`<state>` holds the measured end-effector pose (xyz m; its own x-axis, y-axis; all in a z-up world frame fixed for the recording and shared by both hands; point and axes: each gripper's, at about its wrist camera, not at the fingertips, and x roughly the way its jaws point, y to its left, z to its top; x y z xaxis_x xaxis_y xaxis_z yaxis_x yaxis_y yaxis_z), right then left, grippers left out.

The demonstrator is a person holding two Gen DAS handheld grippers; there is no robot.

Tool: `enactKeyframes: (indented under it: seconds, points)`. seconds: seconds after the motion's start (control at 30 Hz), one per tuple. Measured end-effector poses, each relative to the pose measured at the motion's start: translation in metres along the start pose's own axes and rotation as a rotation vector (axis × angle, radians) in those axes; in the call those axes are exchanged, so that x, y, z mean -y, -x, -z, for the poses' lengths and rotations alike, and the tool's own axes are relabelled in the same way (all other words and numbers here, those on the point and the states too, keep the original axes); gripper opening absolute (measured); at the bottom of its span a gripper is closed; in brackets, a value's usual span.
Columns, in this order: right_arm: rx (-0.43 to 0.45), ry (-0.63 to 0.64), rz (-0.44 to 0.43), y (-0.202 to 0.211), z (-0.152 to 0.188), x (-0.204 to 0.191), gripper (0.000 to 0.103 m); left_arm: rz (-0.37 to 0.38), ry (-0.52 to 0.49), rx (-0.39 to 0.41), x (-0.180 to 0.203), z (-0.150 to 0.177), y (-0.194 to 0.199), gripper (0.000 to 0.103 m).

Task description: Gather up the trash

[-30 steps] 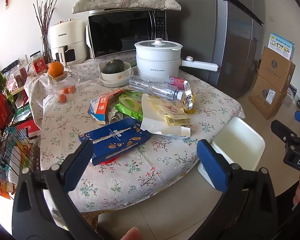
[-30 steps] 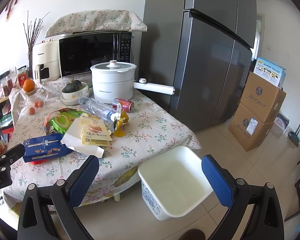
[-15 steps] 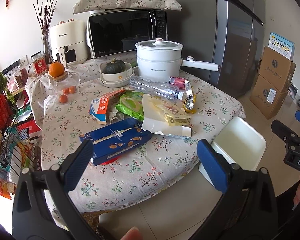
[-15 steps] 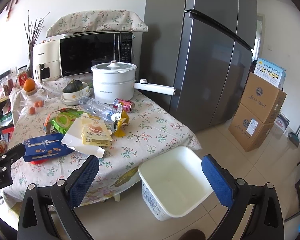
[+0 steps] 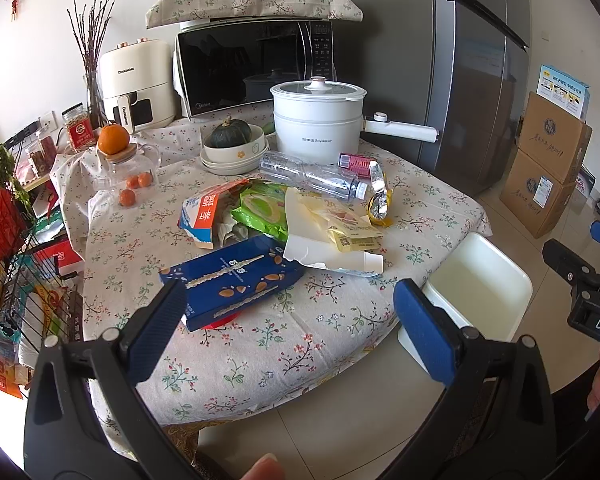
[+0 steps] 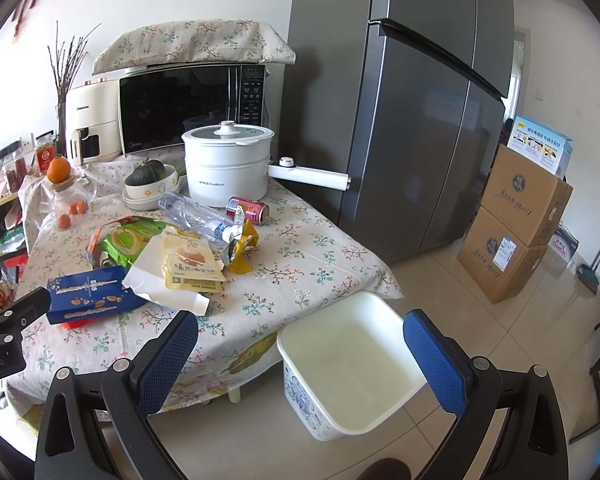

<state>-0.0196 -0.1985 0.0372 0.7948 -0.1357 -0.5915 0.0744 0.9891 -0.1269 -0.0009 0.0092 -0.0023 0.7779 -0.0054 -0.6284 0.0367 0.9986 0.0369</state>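
My left camera looks down and forward over the table (image 5: 260,344) from its near edge. My right camera sits further right and a bit back, looking at the same table and the white bin (image 6: 352,364) on the floor. Both views share these.

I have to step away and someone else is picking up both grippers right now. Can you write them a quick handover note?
Left gripper open, empty, hovering at the table's near edge.
Right gripper open, empty, above the white bin on the floor beside the table.
Trash is on the tablecloth: blue box, torn white-and-orange carton, green wrapper, yellow packets, clear bottle, red can, foil wrapper.
Done: nothing; the bin looks empty.
Left: everything.
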Motion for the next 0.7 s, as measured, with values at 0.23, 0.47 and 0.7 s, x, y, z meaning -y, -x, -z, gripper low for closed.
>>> enactKeyframes:
  seconds: [0.23, 0.47, 0.7]
  points:
    - [-0.001, 0.001, -0.001, -0.0001, -0.0002, 0.0000, 0.103, -0.001, 0.002, 0.001, -0.0009, 0.0013, 0.0005, 0.102]
    - [-0.001, 0.000, 0.000, -0.0001, -0.0001, 0.0001, 0.103, -0.001, 0.002, 0.000, -0.0015, 0.0009, 0.0007, 0.102]
    - [-0.001, 0.002, 0.000, -0.0002, -0.0001, 0.0001, 0.103, -0.001, 0.003, 0.000, -0.0020, 0.0009, 0.0007, 0.102]
